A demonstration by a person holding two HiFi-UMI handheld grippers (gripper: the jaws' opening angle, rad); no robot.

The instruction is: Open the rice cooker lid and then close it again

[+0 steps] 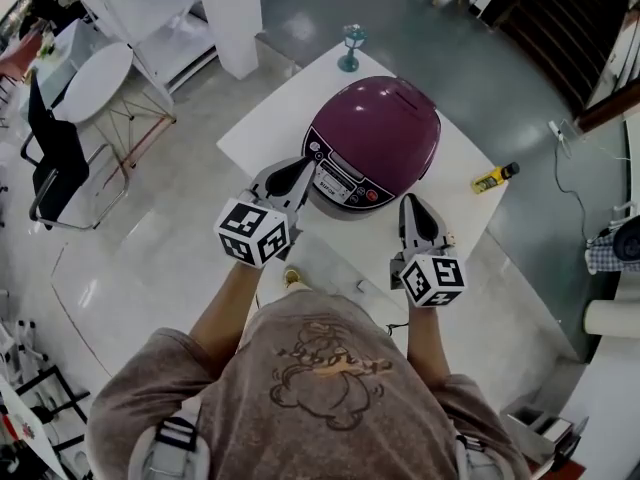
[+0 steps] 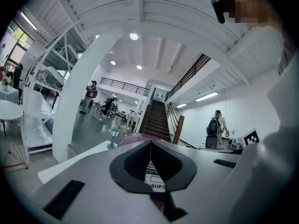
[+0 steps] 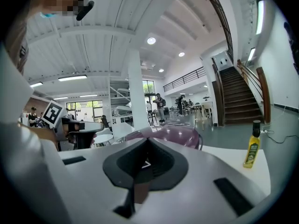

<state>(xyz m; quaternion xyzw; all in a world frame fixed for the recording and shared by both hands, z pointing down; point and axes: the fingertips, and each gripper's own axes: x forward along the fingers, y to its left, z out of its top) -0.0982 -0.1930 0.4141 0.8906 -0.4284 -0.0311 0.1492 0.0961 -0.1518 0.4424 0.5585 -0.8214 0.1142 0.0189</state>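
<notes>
- The rice cooker (image 1: 372, 138) stands on the white table (image 1: 262, 123), a little ahead of the person. Its plum-coloured domed lid (image 1: 380, 123) is down, so the opening step is judged not yet done.
- Its control panel (image 1: 340, 181) faces the person. The front-to-back line runs from that panel away toward the far side, where the hinge presumably sits. No latch button can be made out for certain.
- The left gripper (image 1: 298, 171) is clenched on nothing — in the left gripper view its pads meet at the tip (image 2: 150, 143), with the panel's print showing just behind them. In the head view its tip lies just beside the cooker's front-left edge. Whether it touches cannot be told.
- The right gripper (image 1: 411, 206) is also closed tight and empty, as the right gripper view shows (image 3: 147, 143). It sits off the cooker's front-right, near but apart, and the dome (image 3: 175, 134) rises just past its tip.
- The cooker therefore lies straight ahead, between the two tools. The left is the nearer to the panel and the lid's front lip, so it looks better placed to press or lift there.
- Further out on the table — a yellow bottle (image 1: 494, 177) to the right and a teal stemmed glass (image 1: 350, 48) at the far corner, both well clear of the lid's likely swing.
</notes>
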